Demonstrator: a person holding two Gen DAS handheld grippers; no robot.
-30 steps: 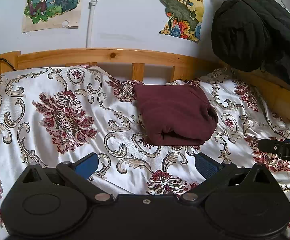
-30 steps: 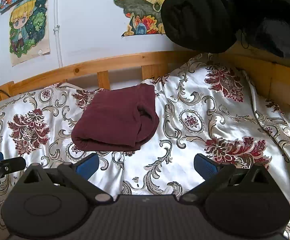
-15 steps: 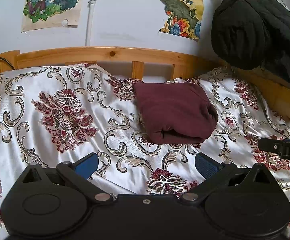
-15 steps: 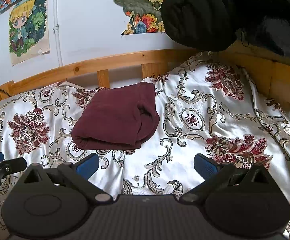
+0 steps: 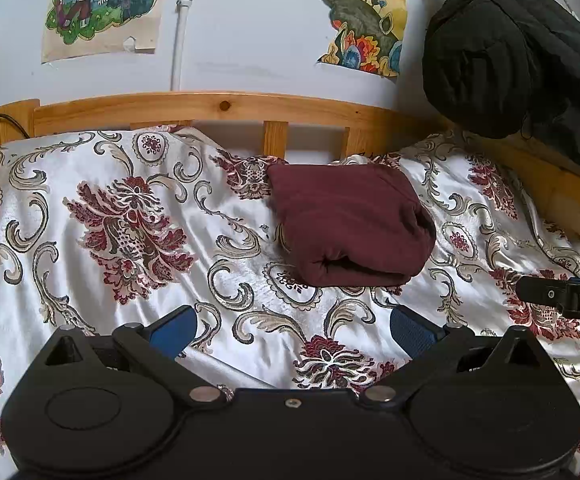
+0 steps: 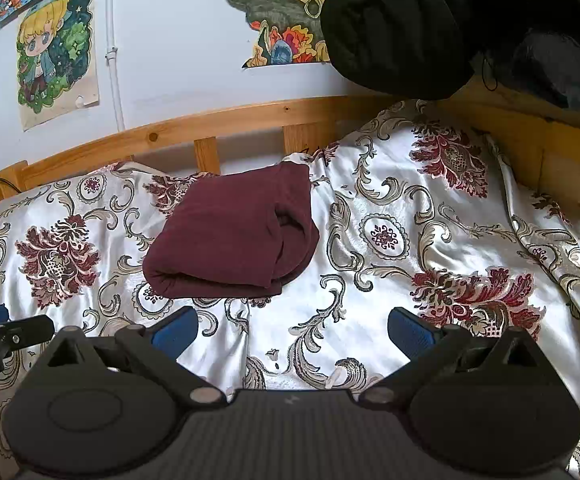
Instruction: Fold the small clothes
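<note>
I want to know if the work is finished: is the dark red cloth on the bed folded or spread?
Folded. The dark red cloth lies as a compact bundle on the bedspread, stacked layers showing along its near edge.

A bedroom in a home. A wooden bed frame [image 5: 226,106] with a slatted rail stands against a white wall, and a satin bedspread [image 5: 138,224] with maroon floral and scroll motifs covers the mattress. Hand-coloured cartoon drawings [image 6: 56,52] are stuck to the wall beside a white pipe [image 5: 180,24]. A black quilted coat [image 5: 506,44] hangs at the bed's corner.
</note>
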